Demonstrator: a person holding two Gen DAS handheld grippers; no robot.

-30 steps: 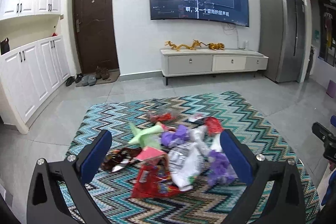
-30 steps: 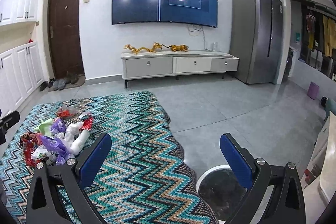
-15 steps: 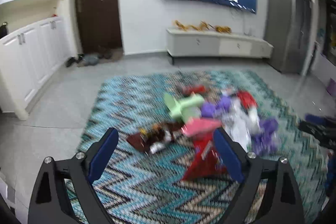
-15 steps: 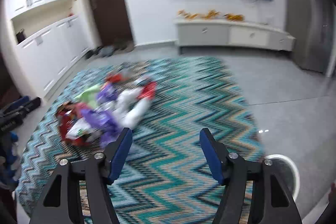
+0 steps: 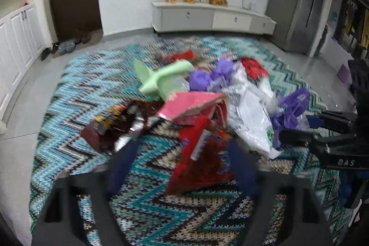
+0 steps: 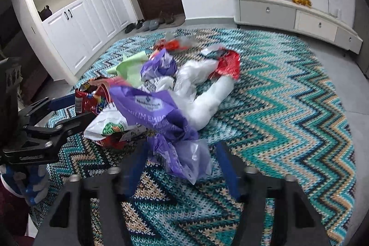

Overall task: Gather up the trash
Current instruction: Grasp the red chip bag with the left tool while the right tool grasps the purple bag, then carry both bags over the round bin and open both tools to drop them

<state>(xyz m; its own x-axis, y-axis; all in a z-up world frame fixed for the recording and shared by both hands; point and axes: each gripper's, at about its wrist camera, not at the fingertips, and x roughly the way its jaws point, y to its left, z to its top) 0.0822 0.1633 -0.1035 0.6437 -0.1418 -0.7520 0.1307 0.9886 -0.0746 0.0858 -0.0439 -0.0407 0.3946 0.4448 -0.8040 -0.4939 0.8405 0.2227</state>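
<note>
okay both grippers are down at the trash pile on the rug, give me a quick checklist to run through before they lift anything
1. Left gripper lined up on a piece: ok, the red snack bag sits between its jaws, which are closing.
2. Right gripper lined up on a piece: ok, the purple plastic bag hangs between its jaws, also closing.
3. Firm grip on either piece: cannot tell, the pictures are blurred at the pads.
4. Grippers clear of each other: ok, each shows at the side of the other's view, apart.
5. Purple bag free of neighbours: not ok, it lies over the white printed bag.
6. Bin within view: not ok, neither view shows one.
</note>
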